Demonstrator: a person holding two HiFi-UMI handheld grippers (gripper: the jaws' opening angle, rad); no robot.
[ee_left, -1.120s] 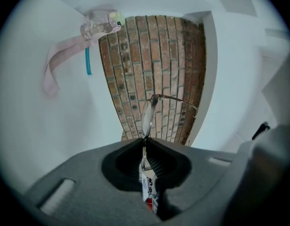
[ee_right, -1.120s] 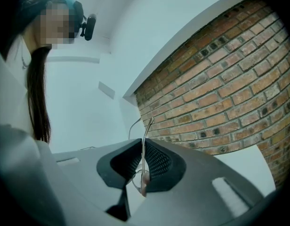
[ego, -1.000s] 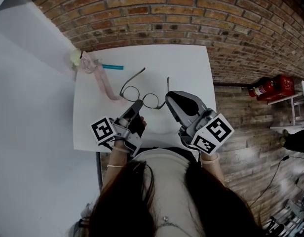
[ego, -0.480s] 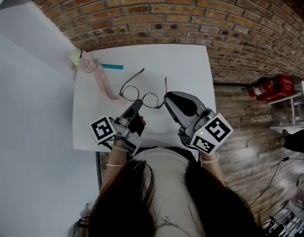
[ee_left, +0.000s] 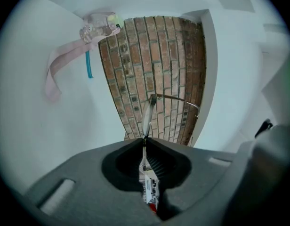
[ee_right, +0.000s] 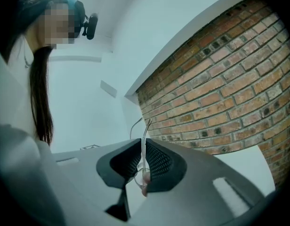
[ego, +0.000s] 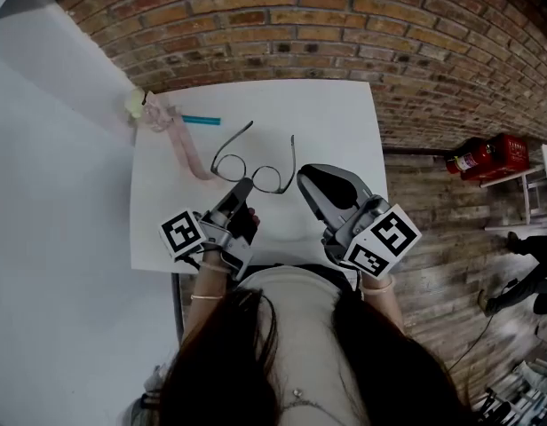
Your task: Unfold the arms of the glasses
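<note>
In the head view we see the glasses (ego: 266, 179) over the near part of the white table (ego: 336, 122), with both arms pointing toward the brick wall (ego: 344, 25). The left gripper (ego: 245, 187) meets the frame near its middle and the right gripper (ego: 302, 177) meets its right end, but the jaws are too small to read there. The left gripper view shows the jaws pressed together on the thin wire. The right gripper view shows the same, its jaws pinching the glasses. We cannot tell if the glasses touch the table.
</note>
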